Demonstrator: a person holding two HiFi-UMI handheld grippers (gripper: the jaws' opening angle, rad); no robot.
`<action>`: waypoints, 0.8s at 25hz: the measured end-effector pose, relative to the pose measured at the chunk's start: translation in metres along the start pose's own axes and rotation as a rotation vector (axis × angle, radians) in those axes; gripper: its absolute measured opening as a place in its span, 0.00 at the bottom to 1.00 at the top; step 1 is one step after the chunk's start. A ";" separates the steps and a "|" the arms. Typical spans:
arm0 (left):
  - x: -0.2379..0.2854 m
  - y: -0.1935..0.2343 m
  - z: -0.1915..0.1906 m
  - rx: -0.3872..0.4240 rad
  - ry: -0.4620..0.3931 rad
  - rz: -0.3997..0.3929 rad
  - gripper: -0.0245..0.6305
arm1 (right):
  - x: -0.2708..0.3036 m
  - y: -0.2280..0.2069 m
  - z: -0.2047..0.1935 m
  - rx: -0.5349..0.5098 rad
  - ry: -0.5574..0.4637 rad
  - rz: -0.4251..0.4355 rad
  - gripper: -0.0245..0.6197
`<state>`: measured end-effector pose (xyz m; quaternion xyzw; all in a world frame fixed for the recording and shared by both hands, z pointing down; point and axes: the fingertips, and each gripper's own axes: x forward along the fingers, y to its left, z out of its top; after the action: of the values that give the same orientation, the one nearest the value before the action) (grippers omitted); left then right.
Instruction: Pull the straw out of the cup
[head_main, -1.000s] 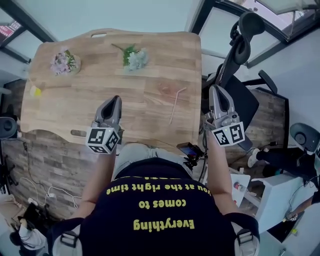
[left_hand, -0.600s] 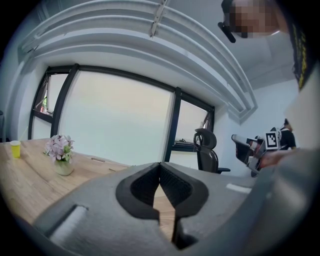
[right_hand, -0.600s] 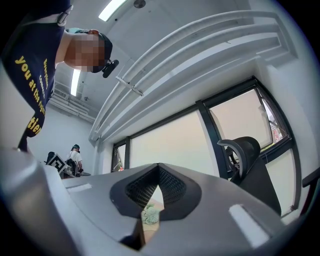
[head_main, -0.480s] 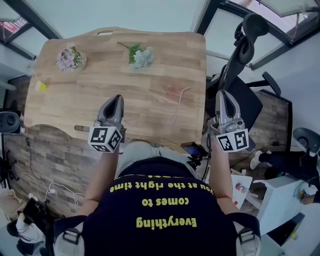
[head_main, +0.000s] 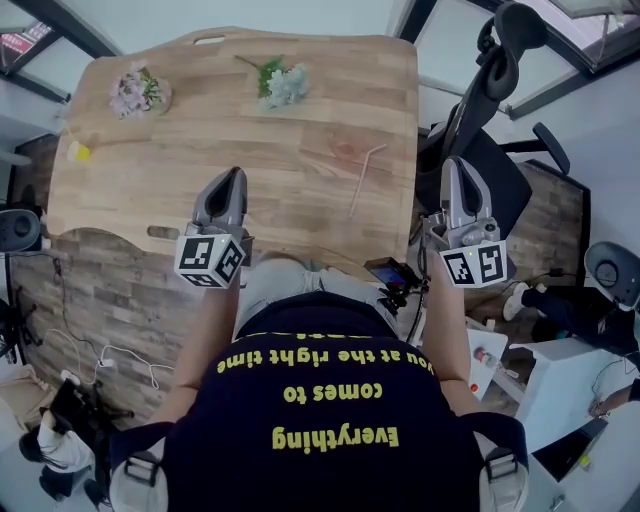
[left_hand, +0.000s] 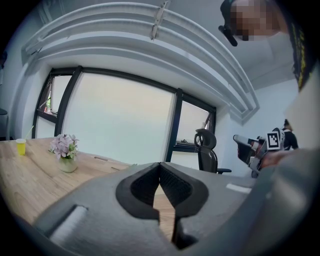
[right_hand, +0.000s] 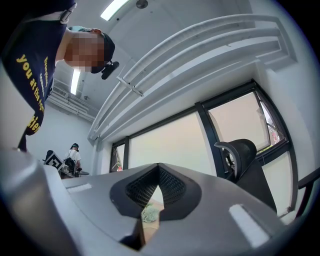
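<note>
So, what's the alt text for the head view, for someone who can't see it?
From above, a person holds the left gripper over a wooden table's near edge and the right gripper just past its right side. A straw lies loose on the table, apart from the yellow cup at the left edge; pink flowers and white flowers stand behind.

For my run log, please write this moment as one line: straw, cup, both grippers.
straw: flat on table, outside cup | cup: far left table edge | left gripper: shut, empty | right gripper: shut, empty
</note>
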<state>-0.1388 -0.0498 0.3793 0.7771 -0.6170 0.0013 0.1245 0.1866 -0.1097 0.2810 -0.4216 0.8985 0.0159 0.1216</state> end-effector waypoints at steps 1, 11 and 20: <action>0.000 -0.001 -0.001 -0.001 0.001 0.000 0.04 | -0.001 0.000 0.000 -0.003 0.000 -0.001 0.05; -0.001 -0.005 -0.004 0.000 0.004 -0.003 0.04 | -0.003 0.001 -0.002 -0.022 0.008 -0.006 0.05; 0.001 -0.006 -0.007 0.001 0.014 -0.003 0.04 | -0.003 0.003 -0.010 -0.018 0.029 0.004 0.05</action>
<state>-0.1316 -0.0477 0.3849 0.7779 -0.6151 0.0070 0.1284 0.1836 -0.1070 0.2909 -0.4209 0.9008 0.0184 0.1047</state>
